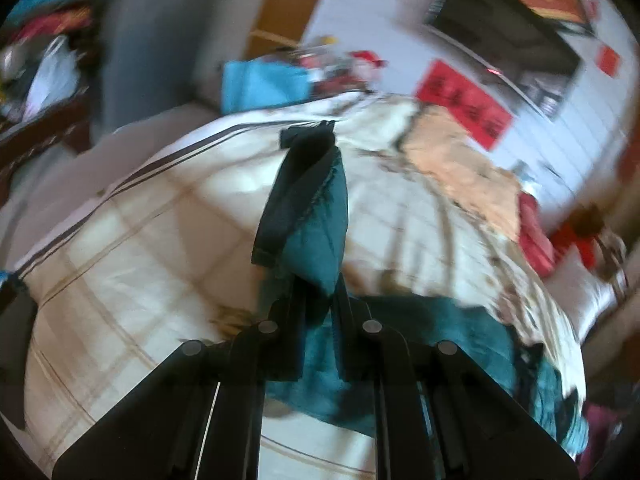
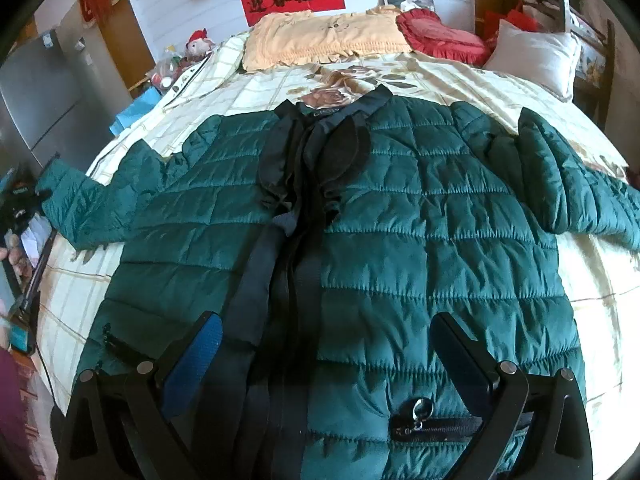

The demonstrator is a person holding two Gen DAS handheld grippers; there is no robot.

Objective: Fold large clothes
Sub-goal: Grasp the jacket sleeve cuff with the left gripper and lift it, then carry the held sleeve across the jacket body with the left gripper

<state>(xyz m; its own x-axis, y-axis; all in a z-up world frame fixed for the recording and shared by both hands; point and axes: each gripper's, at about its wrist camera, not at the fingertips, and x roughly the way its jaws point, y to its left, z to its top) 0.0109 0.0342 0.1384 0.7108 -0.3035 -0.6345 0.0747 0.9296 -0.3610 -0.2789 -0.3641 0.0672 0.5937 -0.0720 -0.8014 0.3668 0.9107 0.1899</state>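
Observation:
A dark teal quilted jacket [image 2: 420, 208] lies spread front-up on the bed [image 2: 260, 84], its sleeves stretched out to both sides and a black placket running down the middle. My right gripper [image 2: 324, 320] hovers open over the lower front, with a zipped pocket [image 2: 432, 426] near its right finger. In the left wrist view my left gripper [image 1: 318, 280] is shut on a fold of the teal jacket [image 1: 324, 220]. A black cuff band [image 1: 296, 184] sticks up beyond the fingertips, above the cream bedspread [image 1: 140, 240]. That view is blurred.
At the head of the bed lie a yellow pillow [image 2: 324, 40], a red heart cushion [image 2: 440, 36] and a white pillow [image 2: 536, 52]. A blue box [image 2: 136, 112] and a grey cabinet [image 2: 40, 100] stand to the left. Clutter lines the left bedside.

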